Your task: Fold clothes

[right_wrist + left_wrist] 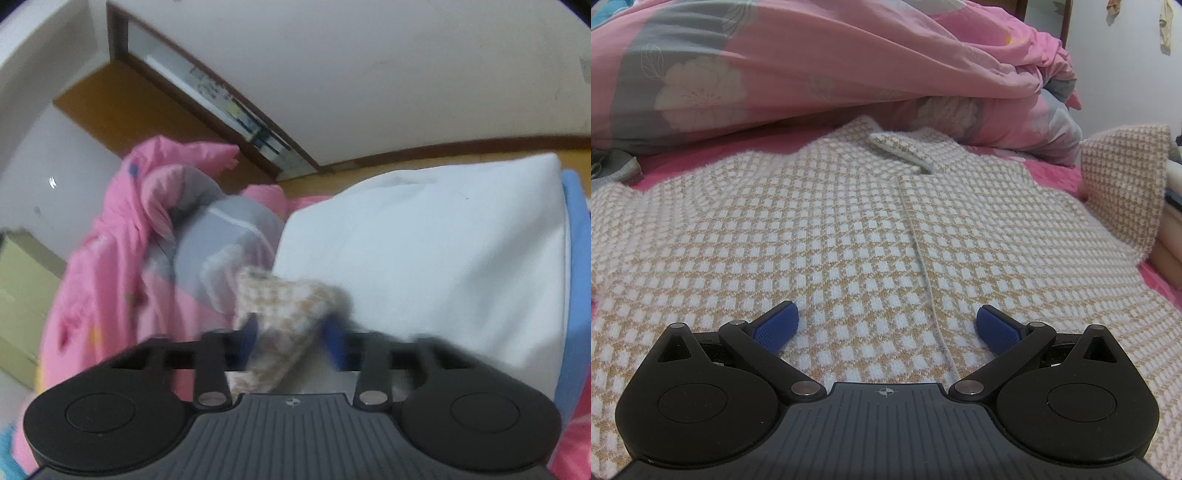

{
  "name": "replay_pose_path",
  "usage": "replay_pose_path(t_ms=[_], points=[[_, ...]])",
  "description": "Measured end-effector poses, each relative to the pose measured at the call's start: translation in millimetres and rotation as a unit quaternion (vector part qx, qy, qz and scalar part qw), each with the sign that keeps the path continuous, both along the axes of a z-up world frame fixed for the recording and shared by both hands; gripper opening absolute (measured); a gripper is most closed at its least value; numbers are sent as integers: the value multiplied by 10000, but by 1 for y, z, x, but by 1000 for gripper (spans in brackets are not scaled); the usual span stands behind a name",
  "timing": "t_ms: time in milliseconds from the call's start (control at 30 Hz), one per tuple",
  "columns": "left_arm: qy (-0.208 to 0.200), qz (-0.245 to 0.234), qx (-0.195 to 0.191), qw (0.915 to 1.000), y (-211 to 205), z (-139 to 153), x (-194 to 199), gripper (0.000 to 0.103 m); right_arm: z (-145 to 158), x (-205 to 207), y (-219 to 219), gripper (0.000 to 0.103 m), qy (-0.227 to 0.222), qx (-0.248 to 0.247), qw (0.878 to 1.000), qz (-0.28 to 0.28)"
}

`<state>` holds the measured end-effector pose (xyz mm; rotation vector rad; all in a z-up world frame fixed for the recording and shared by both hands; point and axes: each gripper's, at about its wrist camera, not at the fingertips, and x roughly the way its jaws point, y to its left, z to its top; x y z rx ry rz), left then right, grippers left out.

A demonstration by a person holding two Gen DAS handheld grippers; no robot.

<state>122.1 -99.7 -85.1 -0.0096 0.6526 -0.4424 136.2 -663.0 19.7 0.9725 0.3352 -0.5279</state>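
Observation:
A beige-and-white checked knit sweater [831,229] lies spread flat on the bed, collar [905,147] at the far side. My left gripper [886,317] hovers low over its near hem, open, with nothing between its blue pads [777,326]. At the right edge of the left wrist view one sleeve [1123,184] stands lifted off the bed. In the blurred right wrist view, that checked sleeve fabric [284,306] fills the gap between the pads of my right gripper [293,332], which is shut on it and held up in the air.
A bunched pink floral duvet [775,66] lies just behind the sweater. A white pillow [424,251] sits to the right, with the duvet [110,258] again on its left. Pink bedsheet [1056,177] shows around the sweater, and a grey cloth [617,166] lies at the far left.

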Motion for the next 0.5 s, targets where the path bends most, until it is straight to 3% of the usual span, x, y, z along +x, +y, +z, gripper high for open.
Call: replay_pose_path(t_ms=[33, 67, 267, 500], points=[[0, 1, -1, 10000, 0, 0, 0, 103, 2, 1, 4, 17, -18, -136, 9999, 65], [0, 1, -2, 10000, 0, 0, 0, 103, 4, 2, 7, 14, -44, -273, 9995, 133], [16, 10, -56, 10000, 1, 1, 0, 103, 47, -8, 57, 12, -390, -1317, 9871, 820], [367, 43, -335, 9988, 19, 21, 0, 103, 95, -25, 135, 12, -933, -1892, 9635, 1648]])
